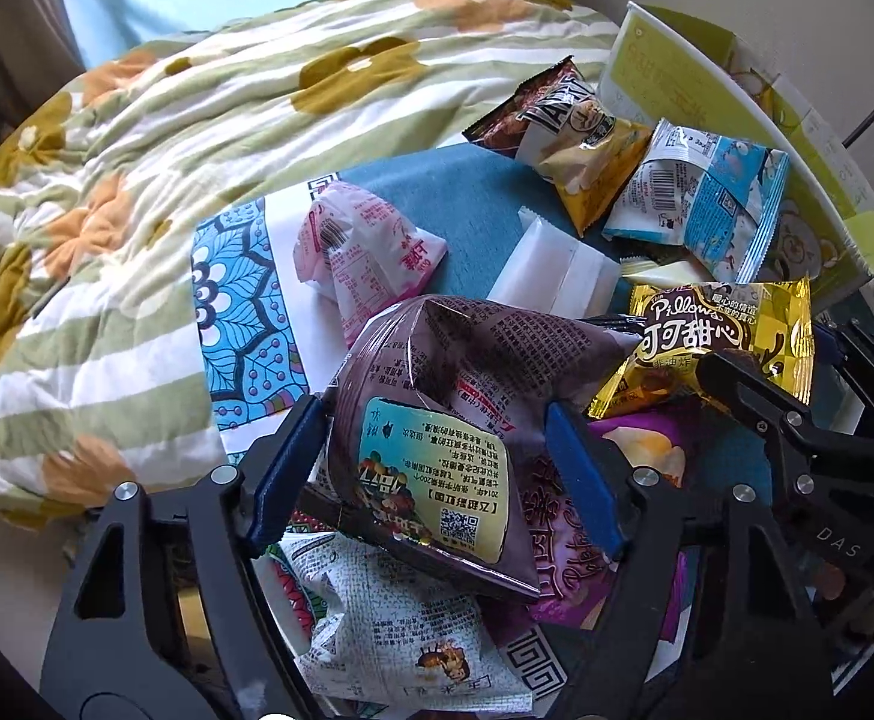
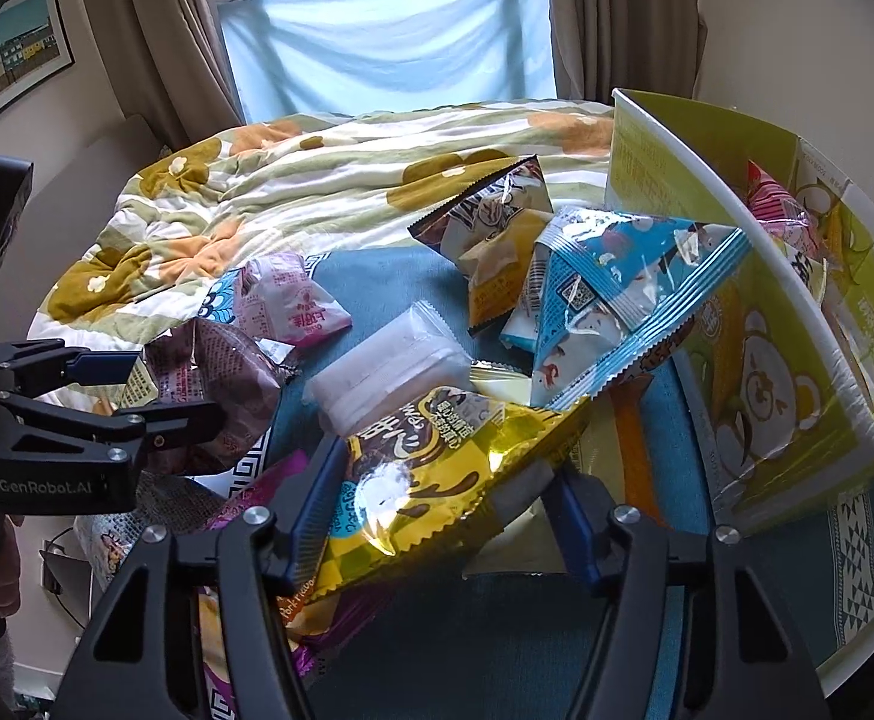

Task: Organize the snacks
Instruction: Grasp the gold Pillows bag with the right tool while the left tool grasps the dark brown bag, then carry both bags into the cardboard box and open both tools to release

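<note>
Brown snack bag [image 1: 437,438] clenched between left gripper [image 1: 437,468] jaws; right gripper [image 2: 437,510] jaws clamp the yellow packet [image 2: 437,468]

home bedroom | floral quilt [image 2: 293,192] on bed | curtains [image 2: 155,30] | framed picture [image 2: 11,54]

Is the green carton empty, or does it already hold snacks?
Not empty: the green carton holds at least a pink packet inside; how full, cannot tell.
</note>
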